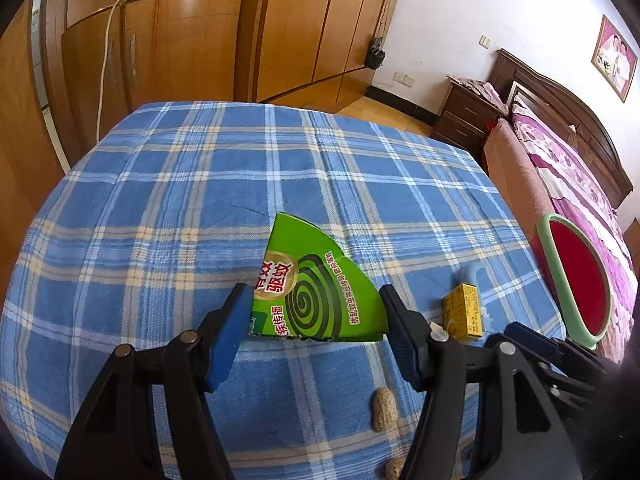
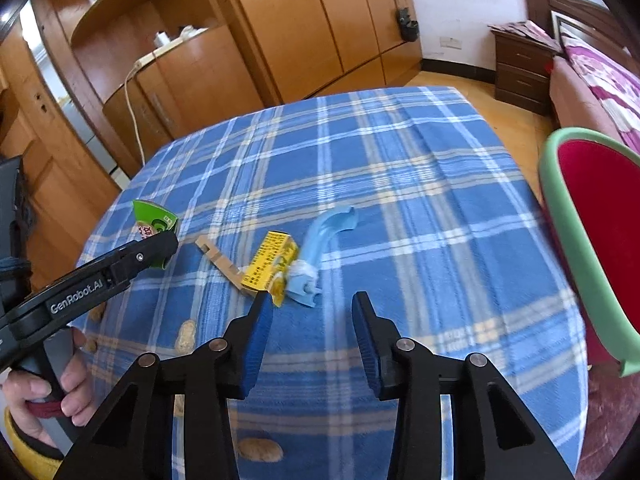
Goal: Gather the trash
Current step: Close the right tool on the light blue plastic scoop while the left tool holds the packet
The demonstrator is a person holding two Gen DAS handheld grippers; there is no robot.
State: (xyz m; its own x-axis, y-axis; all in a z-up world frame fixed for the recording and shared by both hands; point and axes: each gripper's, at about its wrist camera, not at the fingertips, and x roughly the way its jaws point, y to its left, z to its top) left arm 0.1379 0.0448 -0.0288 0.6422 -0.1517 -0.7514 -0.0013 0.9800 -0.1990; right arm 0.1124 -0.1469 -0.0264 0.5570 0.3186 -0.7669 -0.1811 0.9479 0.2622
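My left gripper [image 1: 314,316] is shut on a torn green mosquito-coil card [image 1: 316,280], both pads against its lower edges, above the blue plaid tablecloth [image 1: 180,200]. The right wrist view shows the same card [image 2: 154,216] at the far left, in the left gripper [image 2: 164,246]. My right gripper [image 2: 312,300] stands open with nothing between its fingers. Just ahead of its left fingertip lies a yellow carton [image 2: 272,264] with a pale blue plastic piece [image 2: 328,232] beside it. A brown cardboard strip [image 2: 218,260] lies left of the carton.
A red bin with a green rim [image 2: 560,216] stands off the table's right edge. Several peanut shells [image 2: 186,336] lie near the front edge. Wooden wardrobes stand behind the table and a bed [image 1: 560,168] is at the right. A hand [image 2: 60,392] grips the left handle.
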